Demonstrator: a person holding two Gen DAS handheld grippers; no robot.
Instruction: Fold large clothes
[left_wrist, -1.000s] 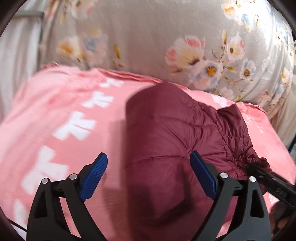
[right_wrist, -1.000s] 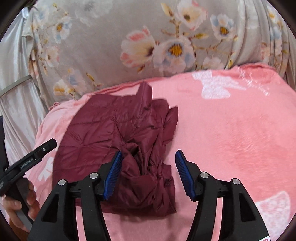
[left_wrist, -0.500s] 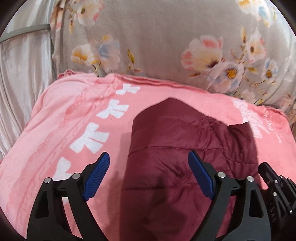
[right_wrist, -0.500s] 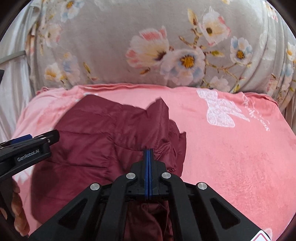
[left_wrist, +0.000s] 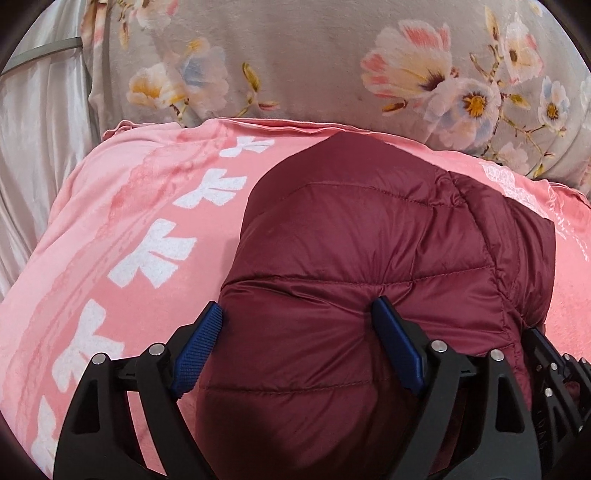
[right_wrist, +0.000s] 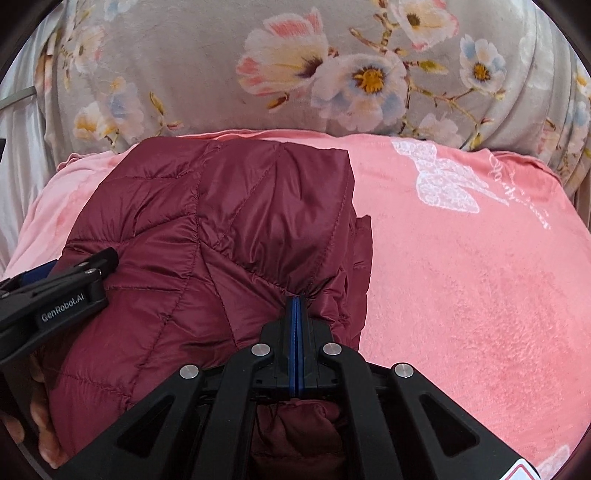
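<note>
- Behind everything a grey floral quilt (left_wrist: 295, 55) is heaped at the far side, and a pink plush blanket with white bow prints (left_wrist: 122, 236) covers the bed that I work on.
- At the left, my left gripper (left_wrist: 297, 325) has its blue pads spread wide; a second ago it hovered short of the cloth, and now it straddles the near left edge of the maroon quilted down jacket (left_wrist: 369, 240). Its left pad (left_wrist: 199, 350) stands at the jacket's edge, the right one digs into the puffed panel, but they pinch nothing.
- In the middle, the jacket lies bunched on the blanket, its far edge close to the quilt, fuller in my view than before.
- At the right, my right gripper (right_wrist: 296, 299), half open a second ago, has clamped fully shut on a gathered fold at the jacket's near right edge; puckers radiate from the pads.
- I judge one corner secured; the left must close before I can lift and fold.
</note>
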